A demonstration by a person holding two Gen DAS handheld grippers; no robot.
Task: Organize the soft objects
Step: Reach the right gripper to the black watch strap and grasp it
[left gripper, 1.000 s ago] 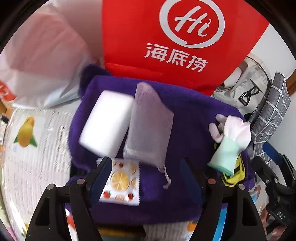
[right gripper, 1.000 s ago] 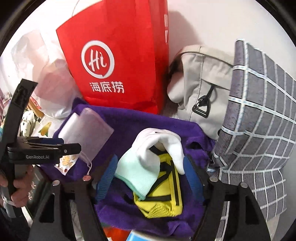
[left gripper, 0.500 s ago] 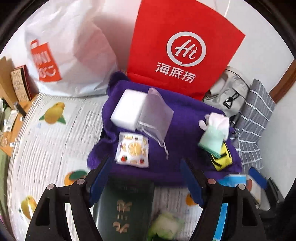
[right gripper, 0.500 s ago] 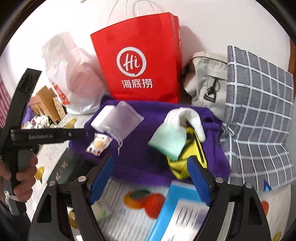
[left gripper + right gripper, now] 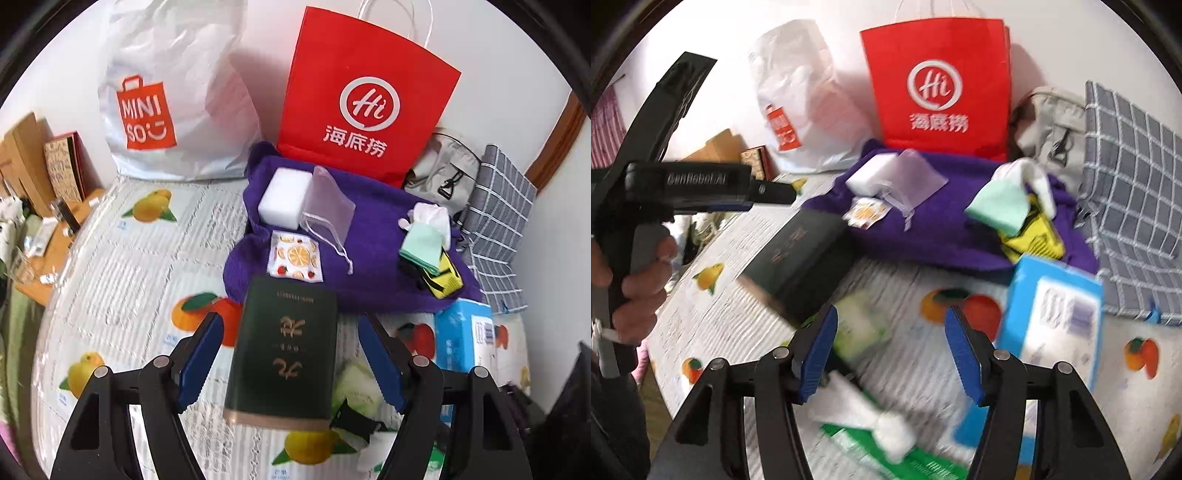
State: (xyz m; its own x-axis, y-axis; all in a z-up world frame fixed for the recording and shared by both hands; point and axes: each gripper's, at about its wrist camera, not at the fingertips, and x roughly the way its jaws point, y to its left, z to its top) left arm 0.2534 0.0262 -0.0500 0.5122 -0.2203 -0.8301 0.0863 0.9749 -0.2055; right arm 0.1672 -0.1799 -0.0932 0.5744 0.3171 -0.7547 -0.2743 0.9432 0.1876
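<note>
Claws are both standing wide apart and pinching nothing. The left claw (image 5: 291, 354) is hanging just over a dark green box (image 5: 284, 350), which is lying flat between its two blue fingers (image 5: 201, 354) on the worktop (image 5: 122, 280) with the fruit pictures. The fingers are not touching the box.

Ahead of the left claw, past the green box, a purple towel (image 5: 373, 254) is lying spread out. The soft things are sitting on it. A white sponge block (image 5: 284, 201) and a see-through pouch (image 5: 327, 206) with a string are resting at the far side, touching each other. A small fruit-print packet (image 5: 295, 256) is lying nearer, just beside the green box. Off to the right of the claw, a white and mint glove (image 5: 424, 236) is lying on top of a yellow and black thing (image 5: 445, 280).

Behind the towel a red paper bag (image 5: 365, 99) is standing up, with a white plastic bag (image 5: 173, 99) to its left. A blue box (image 5: 465, 339) is lying to the right of the left claw.

The right claw (image 5: 890, 350) is hovering over the worktop, well apart from the towel. This view is blurry. A light green packet (image 5: 860, 328) is lying just by its left finger, and a white soft thing (image 5: 864, 413) is lying close under it. The left hand (image 5: 631, 280) is gripping its handle far to the left.
</note>
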